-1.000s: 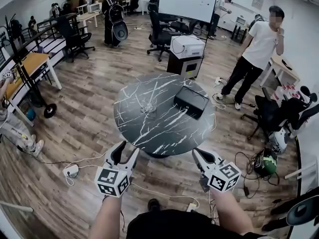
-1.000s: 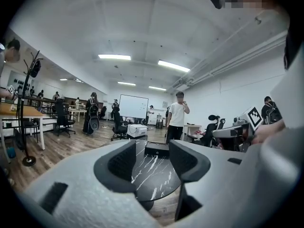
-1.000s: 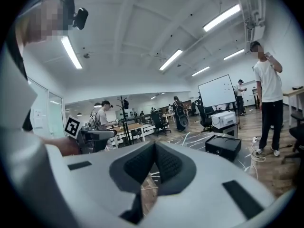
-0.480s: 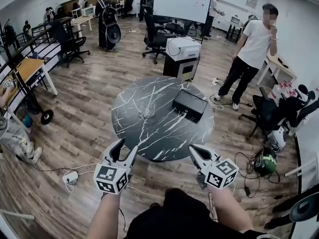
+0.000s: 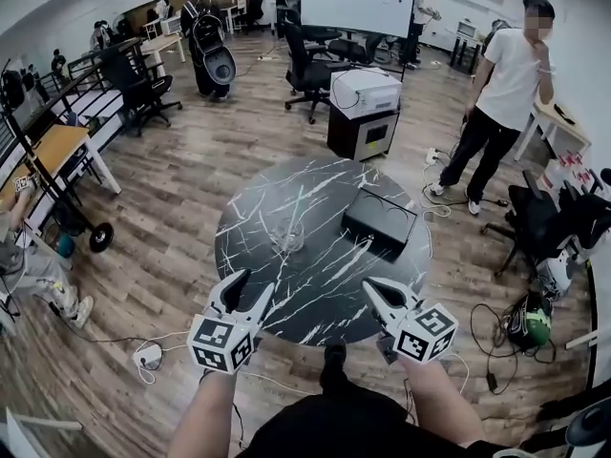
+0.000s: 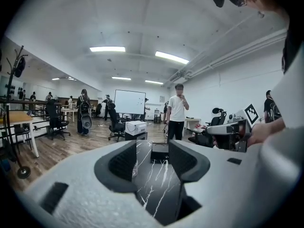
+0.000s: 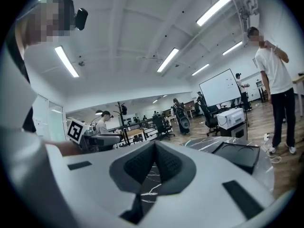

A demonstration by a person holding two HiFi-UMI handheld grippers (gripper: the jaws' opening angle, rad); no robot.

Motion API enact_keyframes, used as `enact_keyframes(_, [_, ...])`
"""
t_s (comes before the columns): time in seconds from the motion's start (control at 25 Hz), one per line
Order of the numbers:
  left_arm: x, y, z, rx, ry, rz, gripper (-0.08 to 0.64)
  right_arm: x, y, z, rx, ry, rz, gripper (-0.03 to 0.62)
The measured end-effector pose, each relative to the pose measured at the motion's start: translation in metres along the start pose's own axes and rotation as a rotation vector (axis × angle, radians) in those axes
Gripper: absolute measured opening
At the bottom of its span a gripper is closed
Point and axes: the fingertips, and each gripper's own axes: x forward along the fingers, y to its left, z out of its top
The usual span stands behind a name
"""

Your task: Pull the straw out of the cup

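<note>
Cup (image 5: 289,239), one, near table (image 5: 315,299) middle, one straw (image 5: 295,210) in it; one box (image 5: 380,223) on table's right. At table's near edge, your left gripper (image 5: 250,285) spread, right gripper (image 5: 373,285) pressed together, both empty.

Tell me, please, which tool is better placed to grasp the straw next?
Left, probably. The left tool stands open and nearer the straw in the cup; the right tool is shut and farther off.
</note>
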Motion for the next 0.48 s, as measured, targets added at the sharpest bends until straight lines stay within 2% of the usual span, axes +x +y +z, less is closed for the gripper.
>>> enact_keyframes(0.24, [0.096,0.036,0.010,0.003,0.061,0.030,0.222,0.065,-0.086,0.016,0.029,0.043,0.046,0.006])
enact_keyframes(0.48, [0.168,0.071,0.005,-0.008,0.131,0.050,0.238,0.124,-0.142,0.026,0.043,0.078,0.081,0.006])
